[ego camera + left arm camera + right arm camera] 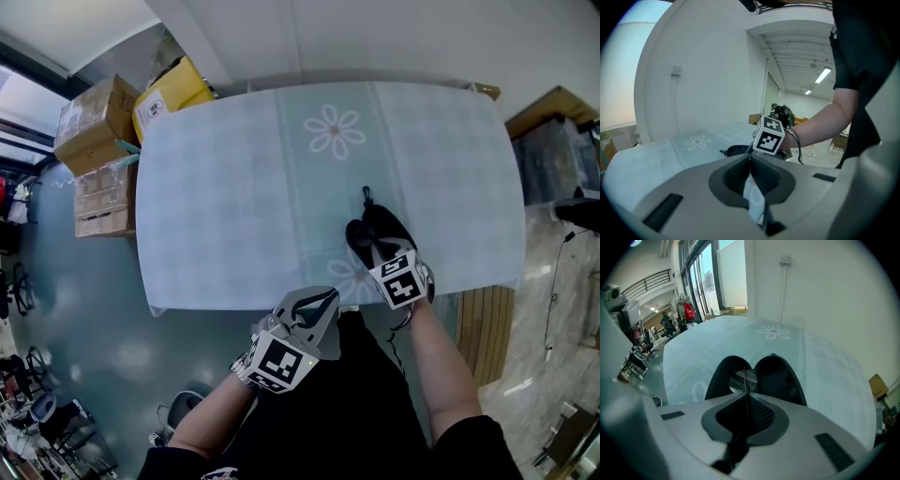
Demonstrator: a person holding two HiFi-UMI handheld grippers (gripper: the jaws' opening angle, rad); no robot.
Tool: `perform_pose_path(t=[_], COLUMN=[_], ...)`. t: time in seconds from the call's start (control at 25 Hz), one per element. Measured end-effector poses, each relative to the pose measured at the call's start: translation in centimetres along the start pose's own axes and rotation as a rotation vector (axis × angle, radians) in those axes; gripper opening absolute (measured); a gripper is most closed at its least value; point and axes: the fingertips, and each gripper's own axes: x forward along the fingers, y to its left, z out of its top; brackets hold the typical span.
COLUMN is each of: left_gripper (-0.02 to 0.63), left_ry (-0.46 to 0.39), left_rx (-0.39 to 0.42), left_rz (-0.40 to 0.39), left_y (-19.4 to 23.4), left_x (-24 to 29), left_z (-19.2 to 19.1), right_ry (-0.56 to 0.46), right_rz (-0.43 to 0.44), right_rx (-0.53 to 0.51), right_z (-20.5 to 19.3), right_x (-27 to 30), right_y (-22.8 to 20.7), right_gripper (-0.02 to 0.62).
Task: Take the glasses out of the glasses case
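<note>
A table (216,187) is covered by a pale green checked cloth (450,169). One flower (335,130) is printed toward the far edge and another (349,278) at the near edge. A black glasses case (375,230) is laid open just beside the near flower, right of the middle.

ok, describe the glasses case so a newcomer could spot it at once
On the pale green daisy-print tablecloth, look near the person's edge, right of centre, under the right gripper. The glasses case lies there: the only black thing on the cloth, spread open in two rounded halves.
</note>
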Motion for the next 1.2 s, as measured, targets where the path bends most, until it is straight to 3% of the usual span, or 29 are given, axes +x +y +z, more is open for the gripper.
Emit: perform_pose_path(t=[0.52, 1.2], left_gripper=[0.031, 0.031], left_ry=[-0.046, -0.09], left_rx=[-0.027, 0.017], left_rz=[0.021, 0.014], left_y=[-0.1, -1.3], left_x=[-1.8, -5.4], left_z=[1.0, 1.5], right_ry=[-0.06, -0.315], right_rz=[-0.062, -0.158], right_rx=[0.018, 0.082], right_z=[0.9, 4.1], right_x=[-2.1, -10.4], right_y=[-0.8, 1.2], right_gripper=[0.028, 0.026])
